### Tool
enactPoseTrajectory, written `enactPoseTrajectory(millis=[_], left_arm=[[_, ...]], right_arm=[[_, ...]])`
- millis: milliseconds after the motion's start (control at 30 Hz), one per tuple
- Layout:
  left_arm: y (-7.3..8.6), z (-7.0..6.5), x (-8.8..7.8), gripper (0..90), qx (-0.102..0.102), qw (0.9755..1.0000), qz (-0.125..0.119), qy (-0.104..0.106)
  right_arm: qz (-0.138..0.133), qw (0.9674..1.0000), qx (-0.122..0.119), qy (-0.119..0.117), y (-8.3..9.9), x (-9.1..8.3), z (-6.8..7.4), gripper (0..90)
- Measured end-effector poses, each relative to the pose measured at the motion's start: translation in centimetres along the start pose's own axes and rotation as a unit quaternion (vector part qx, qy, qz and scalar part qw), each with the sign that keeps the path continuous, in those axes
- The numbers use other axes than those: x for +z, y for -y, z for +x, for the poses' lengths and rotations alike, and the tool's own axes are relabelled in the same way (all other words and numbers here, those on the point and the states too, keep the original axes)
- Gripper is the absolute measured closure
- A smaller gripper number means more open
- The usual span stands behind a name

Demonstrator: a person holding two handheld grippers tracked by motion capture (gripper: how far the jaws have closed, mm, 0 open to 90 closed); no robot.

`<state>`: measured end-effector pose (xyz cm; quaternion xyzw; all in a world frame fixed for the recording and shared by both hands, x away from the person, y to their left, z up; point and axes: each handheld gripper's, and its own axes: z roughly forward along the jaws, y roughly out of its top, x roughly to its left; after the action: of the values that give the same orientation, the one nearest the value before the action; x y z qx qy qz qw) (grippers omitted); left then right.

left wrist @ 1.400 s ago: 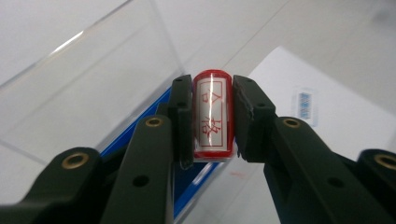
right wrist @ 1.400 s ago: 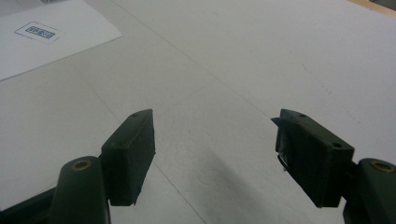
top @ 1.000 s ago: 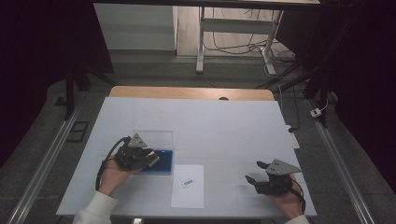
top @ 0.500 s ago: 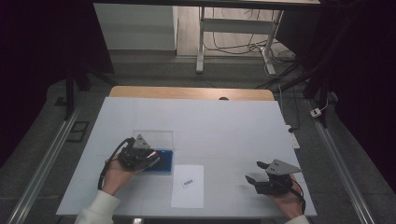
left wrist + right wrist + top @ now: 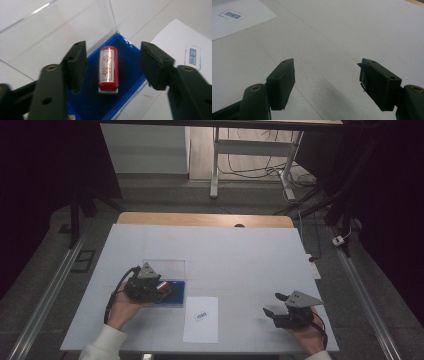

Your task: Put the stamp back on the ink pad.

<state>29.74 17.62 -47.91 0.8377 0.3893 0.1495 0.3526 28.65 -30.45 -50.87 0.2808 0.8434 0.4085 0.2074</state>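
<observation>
A white counter (image 5: 225, 250) is set in a dim room, its far edge bordered by a strip of bare wood (image 5: 200, 219). Grey floor (image 5: 45, 285) is seen on both sides, crossed by metal rails (image 5: 367, 295). Beyond the counter, a pale panel (image 5: 145, 147) is lit, and a white metal frame (image 5: 250, 155) is stood over loose cables (image 5: 260, 167). The surroundings are left in darkness.

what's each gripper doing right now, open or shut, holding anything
Left gripper: open, jaws just opened; the red stamp lies between them in the blue tray, untouched.
Right gripper: open, holding nothing.
</observation>
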Motion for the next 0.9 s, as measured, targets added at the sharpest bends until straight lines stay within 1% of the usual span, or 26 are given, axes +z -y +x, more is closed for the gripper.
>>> enactPoseTrajectory(millis=[133,200,333,400,433,500,567,600,733,867,900], left_arm=[[0.0,-0.1,-0.6,28.4,-0.01,0.9997,-0.019,0.009],[0.0,-0.3,-0.9,26.2,-0.013,0.9995,-0.027,0.013],[0.1,-0.9,-1.5,25.0,-0.005,0.9992,-0.034,0.022],[0.4,-1.2,-1.8,24.5,-0.004,0.9989,-0.039,0.024],[0.6,-1.4,-2.0,24.3,-0.005,0.9988,-0.043,0.025],[1.1,-1.7,-2.3,24.0,-0.004,0.9987,-0.045,0.025],[1.6,-1.9,-2.7,23.3,-0.008,0.9984,-0.052,0.022],[1.8,-2.0,-2.9,23.0,-0.01,0.9982,-0.055,0.022],[2.6,-2.3,-3.4,22.0,-0.019,0.9974,-0.067,0.021],[3.8,-2.8,-3.6,22.0,-0.018,0.9974,-0.067,0.017],[4.1,-2.9,-3.7,22.0,-0.02,0.9974,-0.067,0.016]], right_arm=[[0.0,1.0,0.001,0.001,0.0,0.0,0.0,28.6],[-0.001,1.0,0.0,0.002,0.0,-0.1,0.0,28.5],[-0.005,1.0,0.003,0.0,0.1,-0.2,-0.1,28.5],[-0.004,1.0,0.004,0.006,0.1,-0.4,-0.1,28.5],[-0.005,1.0,0.006,0.001,0.2,-0.5,-0.2,28.5],[-0.009,0.9999,0.007,0.006,0.3,-0.7,-0.3,28.5],[-0.011,0.9999,0.009,0.005,0.3,-1.0,-0.3,28.5],[-0.017,0.9998,0.01,0.003,0.4,-1.1,-0.3,28.5],[-0.018,0.9998,0.007,0.004,0.5,-1.5,-0.2,28.3],[-0.026,0.9996,0.005,-0.006,0.7,-1.9,0.0,28.2],[-0.034,0.9994,0.005,-0.011,0.8,-1.9,0.0,28.2]])
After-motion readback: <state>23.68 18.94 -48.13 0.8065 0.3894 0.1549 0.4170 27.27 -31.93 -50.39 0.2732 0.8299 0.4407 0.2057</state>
